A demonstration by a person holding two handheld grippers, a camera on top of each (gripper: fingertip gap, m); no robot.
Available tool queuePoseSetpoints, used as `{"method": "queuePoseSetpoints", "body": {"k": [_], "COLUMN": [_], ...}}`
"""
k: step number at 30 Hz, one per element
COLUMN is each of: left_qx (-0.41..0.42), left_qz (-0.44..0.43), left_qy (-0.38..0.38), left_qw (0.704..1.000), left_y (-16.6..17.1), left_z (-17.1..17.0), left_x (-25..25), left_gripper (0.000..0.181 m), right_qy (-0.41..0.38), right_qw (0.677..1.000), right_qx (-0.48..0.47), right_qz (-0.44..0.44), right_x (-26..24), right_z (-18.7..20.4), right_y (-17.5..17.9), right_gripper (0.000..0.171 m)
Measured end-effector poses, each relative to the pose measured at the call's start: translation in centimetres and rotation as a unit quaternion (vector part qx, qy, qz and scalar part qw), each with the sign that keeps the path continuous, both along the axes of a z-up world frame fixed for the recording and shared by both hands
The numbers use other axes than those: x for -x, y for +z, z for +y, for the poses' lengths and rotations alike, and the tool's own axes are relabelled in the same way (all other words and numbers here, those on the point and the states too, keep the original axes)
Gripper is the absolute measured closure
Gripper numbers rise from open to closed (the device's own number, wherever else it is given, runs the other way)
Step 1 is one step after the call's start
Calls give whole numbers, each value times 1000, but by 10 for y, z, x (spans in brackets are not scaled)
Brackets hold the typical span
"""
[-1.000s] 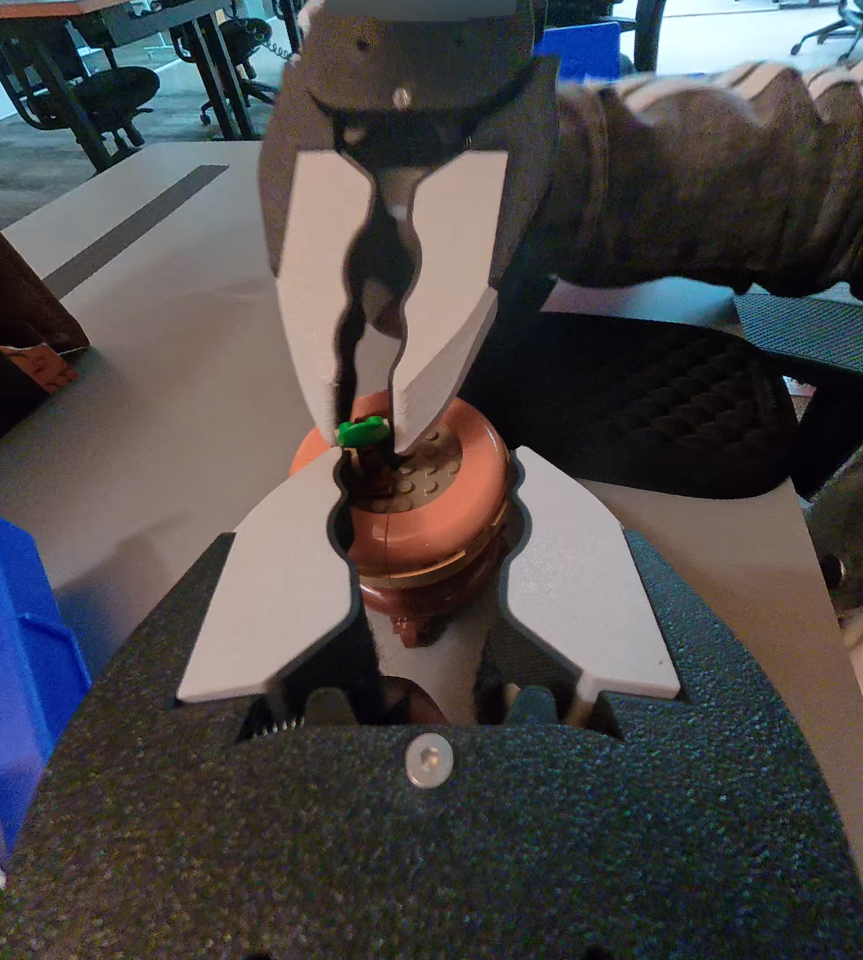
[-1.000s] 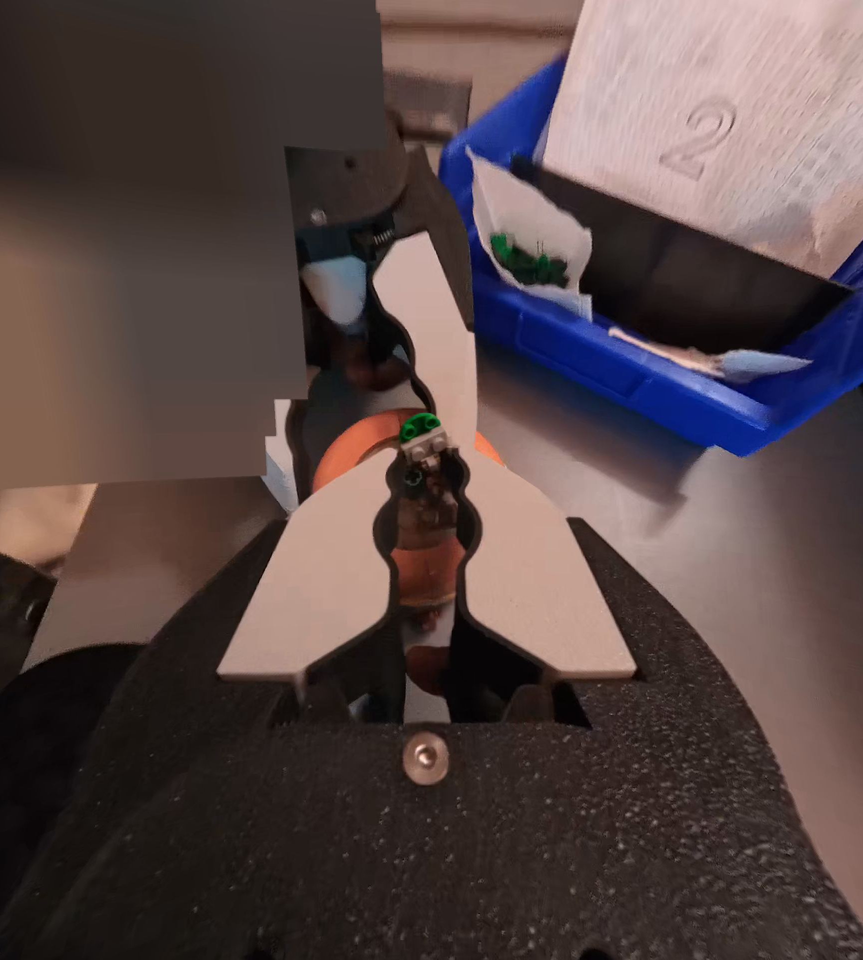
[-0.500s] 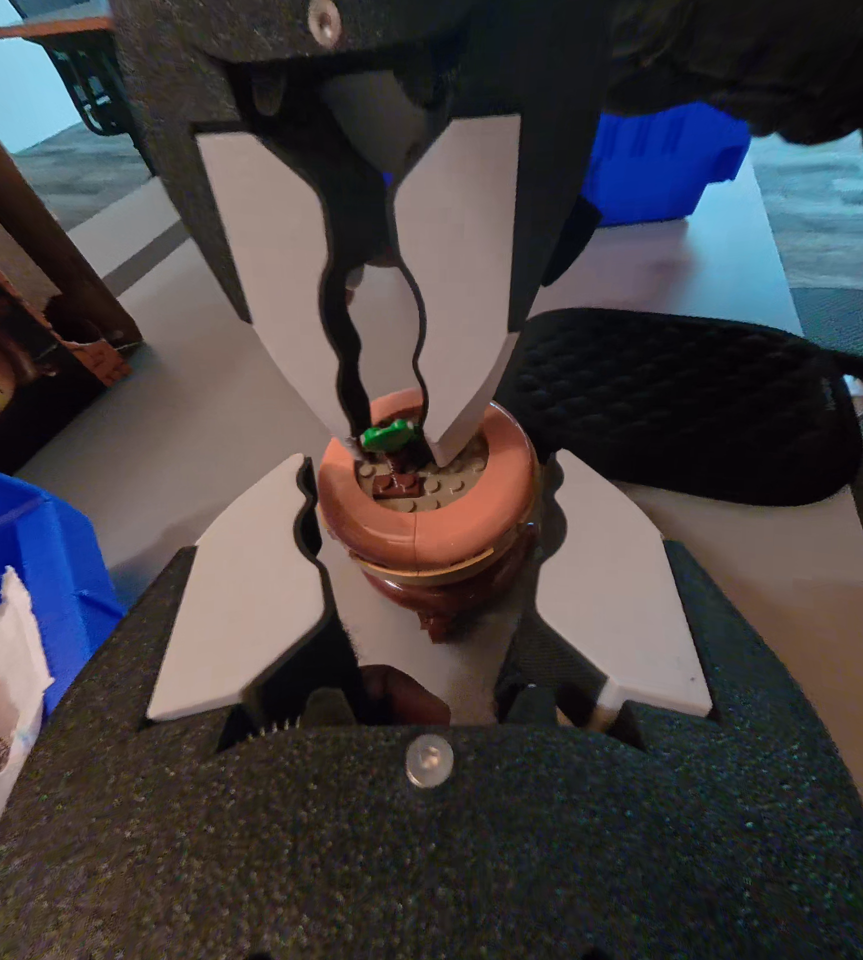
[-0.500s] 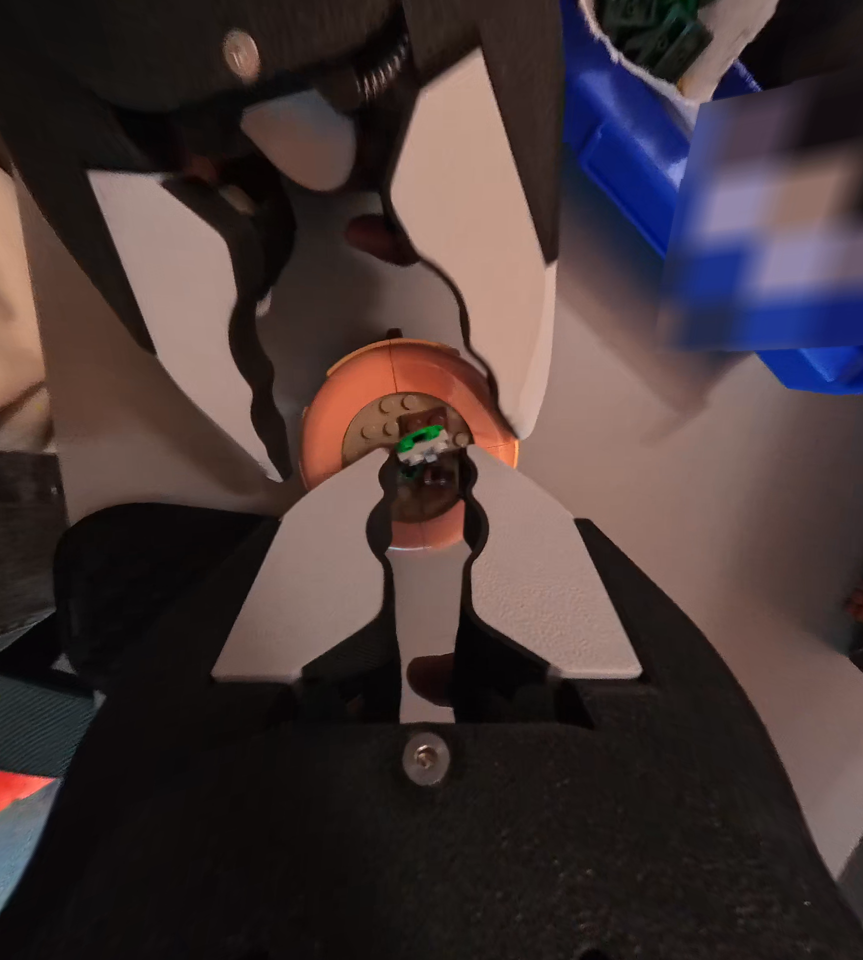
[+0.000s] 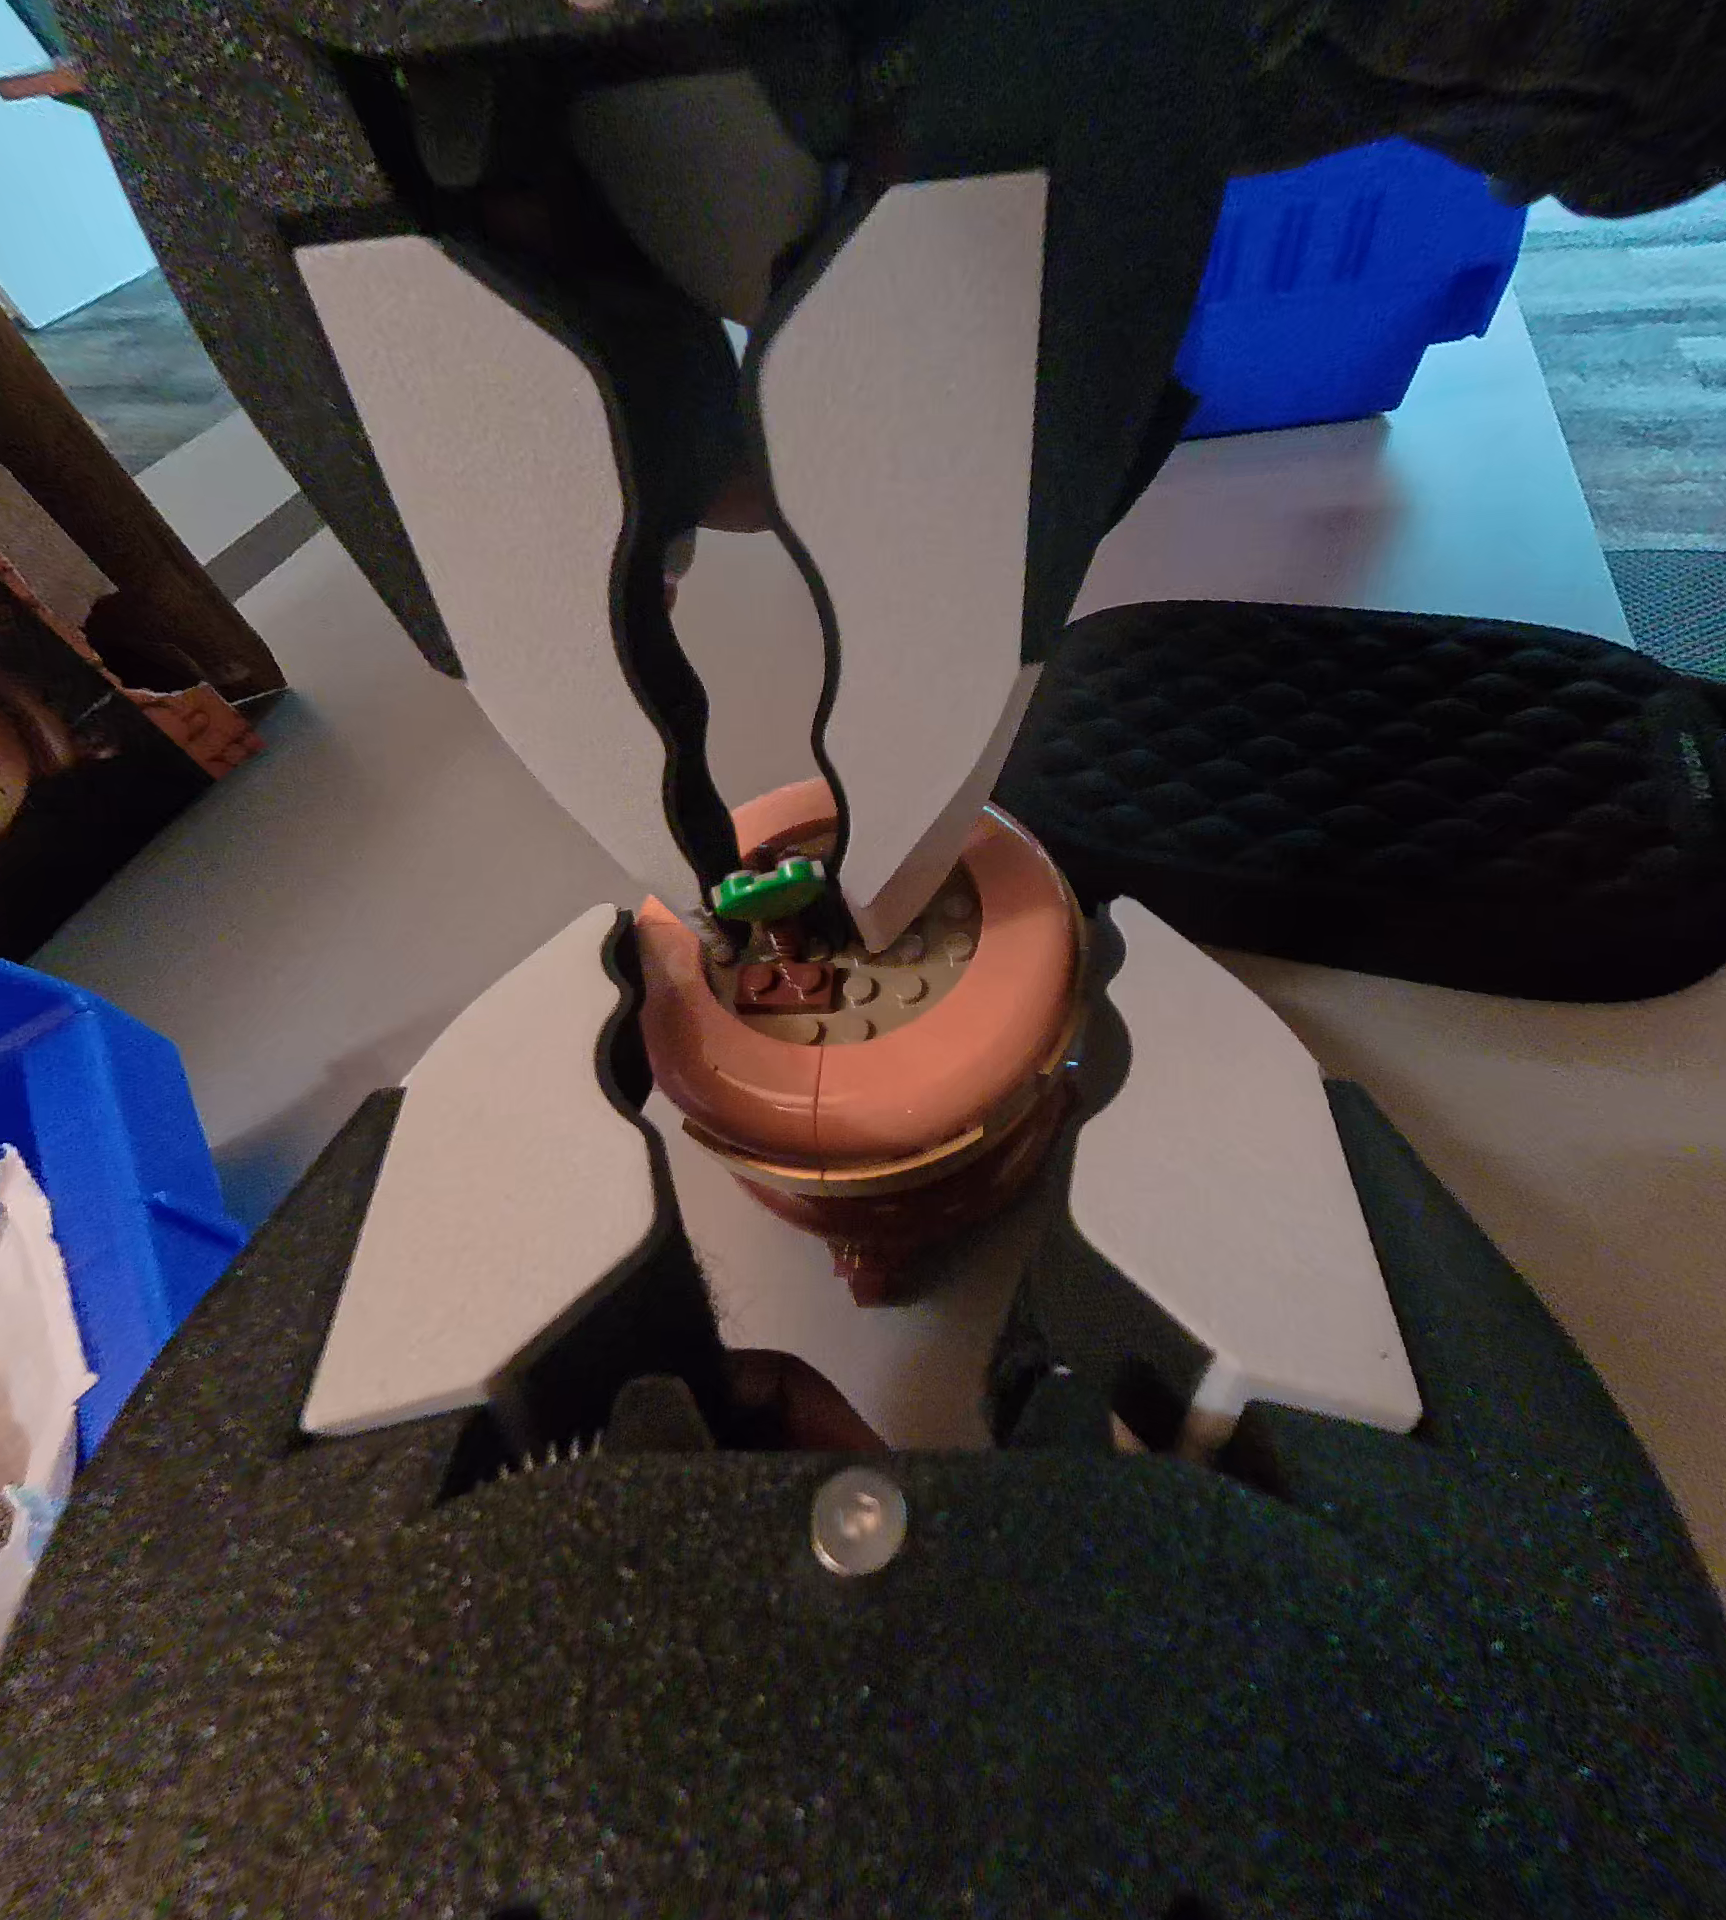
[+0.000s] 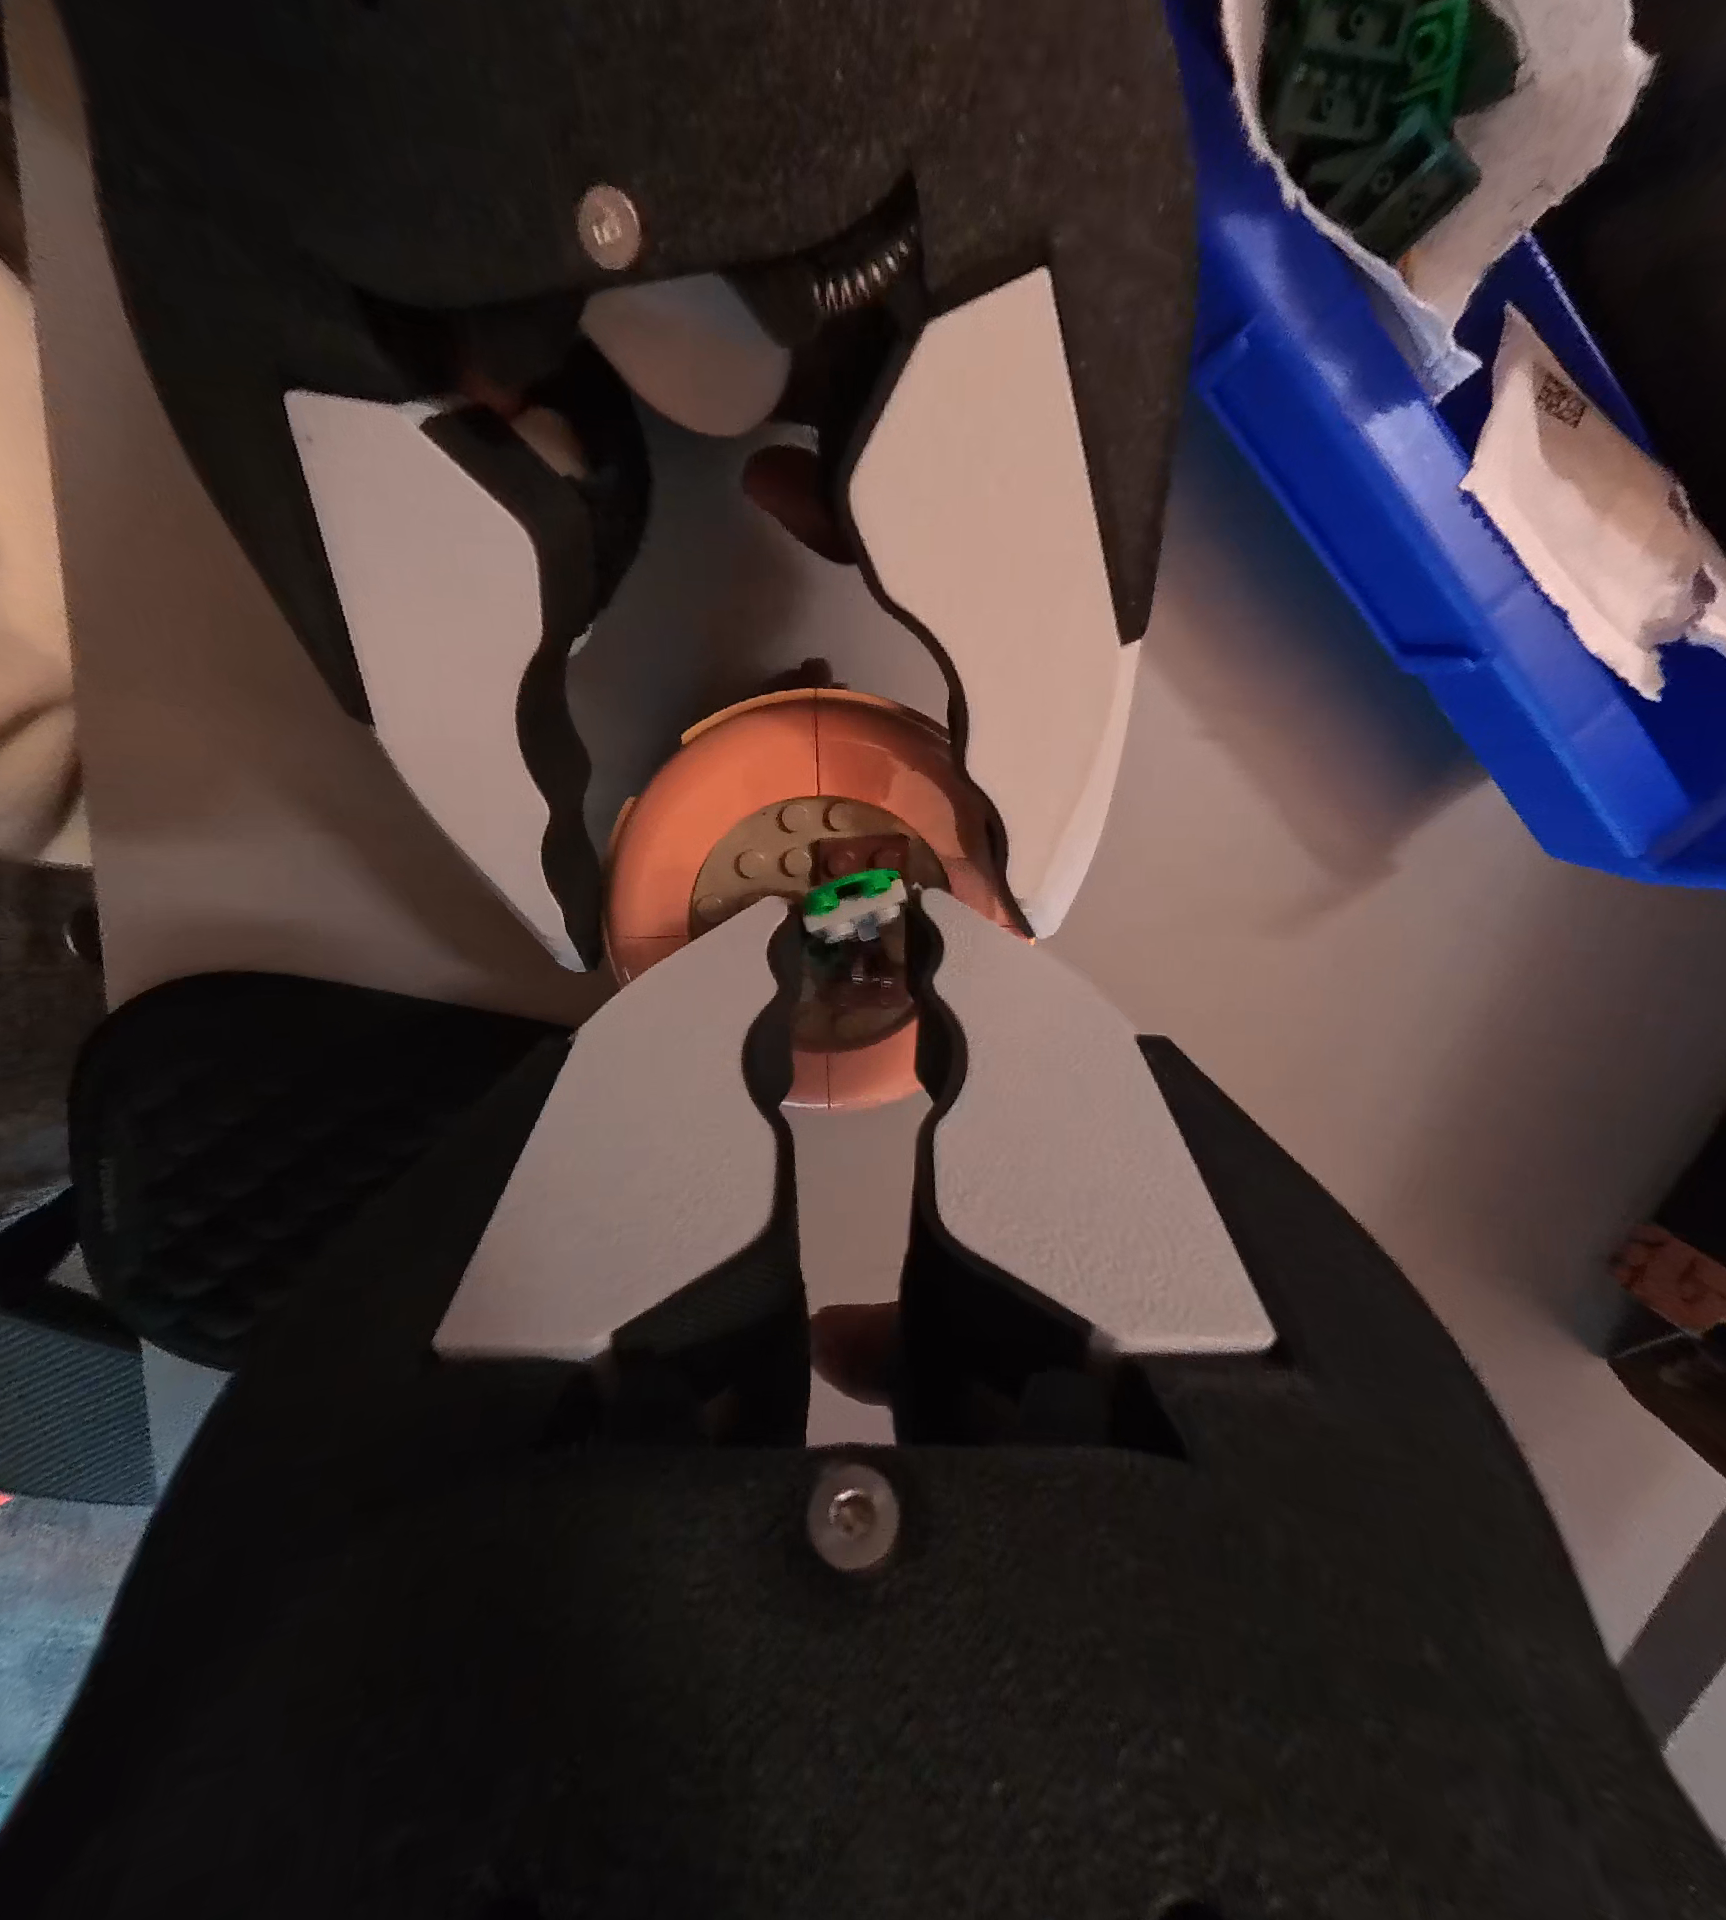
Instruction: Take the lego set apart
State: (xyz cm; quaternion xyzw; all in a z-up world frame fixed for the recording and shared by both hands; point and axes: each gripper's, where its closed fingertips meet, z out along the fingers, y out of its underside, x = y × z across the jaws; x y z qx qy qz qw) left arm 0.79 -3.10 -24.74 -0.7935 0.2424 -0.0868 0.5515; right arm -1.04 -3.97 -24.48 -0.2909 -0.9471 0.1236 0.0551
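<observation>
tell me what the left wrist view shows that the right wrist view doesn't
Only the left wrist view shows the dark brown lower body under the pot's rim, a second blue plastic bin at the far table edge, and a torn brown cardboard box.

Only the right wrist view shows dark green lego pieces in a torn white paper bag.

Both show the round terracotta lego pot, the small green lego piece between the right tongs, the left tongs around the pot, and the black quilted pad.
</observation>
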Motion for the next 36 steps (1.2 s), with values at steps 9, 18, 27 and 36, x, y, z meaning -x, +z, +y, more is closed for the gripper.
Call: {"method": "queuePoseSetpoints", "body": {"k": [9, 18, 27, 36], "left_qx": [5, -6, -5, -3], "left_qz": [7, 16, 2, -2], "left_qy": [-11, -14, -11, -18], "left_qw": [1000, 1000, 1000, 1000], "left_y": [0, 1, 1, 0], "left_z": [-5, -7, -8, -10], "left_x": [-1, -4, -3, -5], "left_gripper": [100, 111, 112, 120], "right_qy": [-23, -59, -94, -93], "right_qw": [979, 955, 882, 785], "right_qx": [182, 241, 379, 510], "right_qz": [94, 160, 265, 341], "right_x": [1, 4, 8, 2], "right_z": [-8, -8, -11, -5], "right_y": [3, 4, 10, 55], "right_gripper": [156, 156, 157, 156]}}
